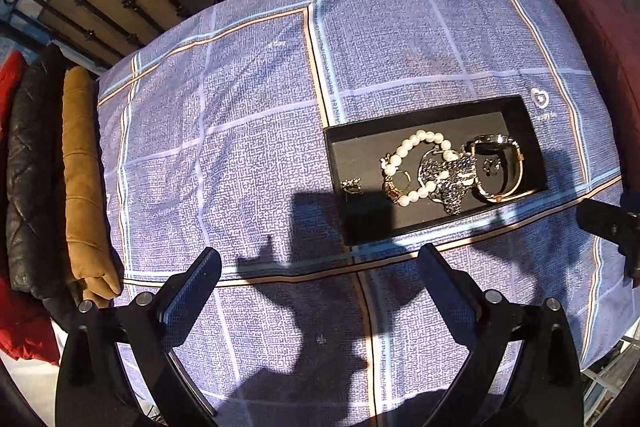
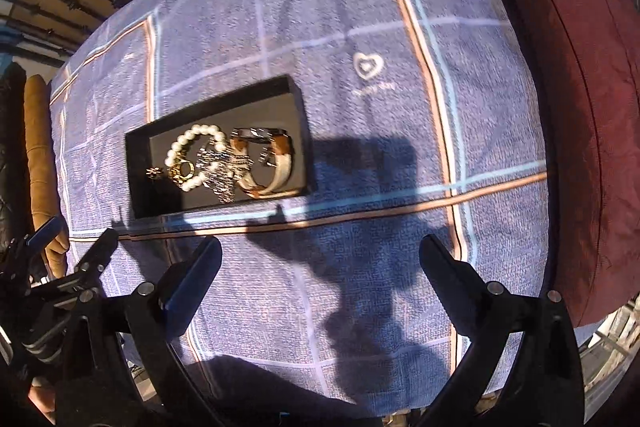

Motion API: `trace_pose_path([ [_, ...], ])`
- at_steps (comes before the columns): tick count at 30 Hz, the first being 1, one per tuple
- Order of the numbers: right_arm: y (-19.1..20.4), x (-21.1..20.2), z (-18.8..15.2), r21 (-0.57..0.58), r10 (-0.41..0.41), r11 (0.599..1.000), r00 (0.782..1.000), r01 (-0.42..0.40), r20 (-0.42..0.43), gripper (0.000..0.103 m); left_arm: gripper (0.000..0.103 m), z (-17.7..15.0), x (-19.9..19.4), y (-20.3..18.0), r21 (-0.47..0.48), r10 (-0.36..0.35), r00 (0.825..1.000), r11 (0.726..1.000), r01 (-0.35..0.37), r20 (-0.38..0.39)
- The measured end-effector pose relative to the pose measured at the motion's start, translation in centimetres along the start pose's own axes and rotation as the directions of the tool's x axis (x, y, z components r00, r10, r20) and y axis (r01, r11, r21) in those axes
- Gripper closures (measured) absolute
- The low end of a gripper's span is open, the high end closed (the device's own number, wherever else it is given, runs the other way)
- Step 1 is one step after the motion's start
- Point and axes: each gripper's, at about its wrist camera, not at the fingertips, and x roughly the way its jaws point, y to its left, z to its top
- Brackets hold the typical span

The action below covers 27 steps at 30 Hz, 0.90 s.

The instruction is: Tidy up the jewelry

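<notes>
A black tray (image 1: 516, 107) lies on the blue checked cloth (image 1: 240, 115). In it are a pearl bracelet (image 1: 416, 141), a sparkly dark pendant (image 1: 452, 183), a watch (image 1: 500, 163), a gold ring (image 1: 400, 183) and a small earring (image 1: 352, 185). In the right wrist view the tray (image 2: 216, 95) holds the same pearls (image 2: 188, 143) and watch (image 2: 272, 167). My left gripper (image 1: 320, 263) is open and empty, near the tray's front left. My right gripper (image 2: 320, 255) is open and empty, in front of the tray.
A maroon cushion (image 2: 560, 87) lies along the right edge. Brown (image 1: 82, 167), black and red jackets lie at the left. A black metal railing (image 1: 132, 3) stands behind the table. The other gripper shows at the left edge of the right wrist view (image 2: 52, 267).
</notes>
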Motion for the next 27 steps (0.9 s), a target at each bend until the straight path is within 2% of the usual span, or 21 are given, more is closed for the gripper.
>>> trace_pose_path([
  [7, 4.3, -1.2, 1.9, -0.12, -0.051, 0.991, 0.998, 0.056, 0.043, 0.006, 0.007, 0.6, -1.4, -0.6, 0.006, -0.014, 0.999, 1.0, 0.014, 0.034],
  [11, 5.9, -1.0, 2.4, -0.163, -0.076, 0.983, 0.996, 0.082, 0.042, 0.006, 0.007, 0.6, -1.0, -0.7, 0.002, -0.015, 1.0, 1.0, 0.015, 0.013],
  [21, 6.4, 0.5, 2.4, -0.182, -0.088, 0.979, 0.996, 0.089, 0.016, 0.006, 0.007, 0.5, 0.3, -1.0, 0.005, -0.031, 0.999, 1.0, 0.031, -0.034],
  [27, 6.1, 0.7, 2.7, -0.172, -0.087, 0.981, 0.996, 0.087, 0.009, 0.006, 0.007, 0.8, 0.5, -1.2, 0.01, -0.038, 0.999, 0.999, 0.038, -0.036],
])
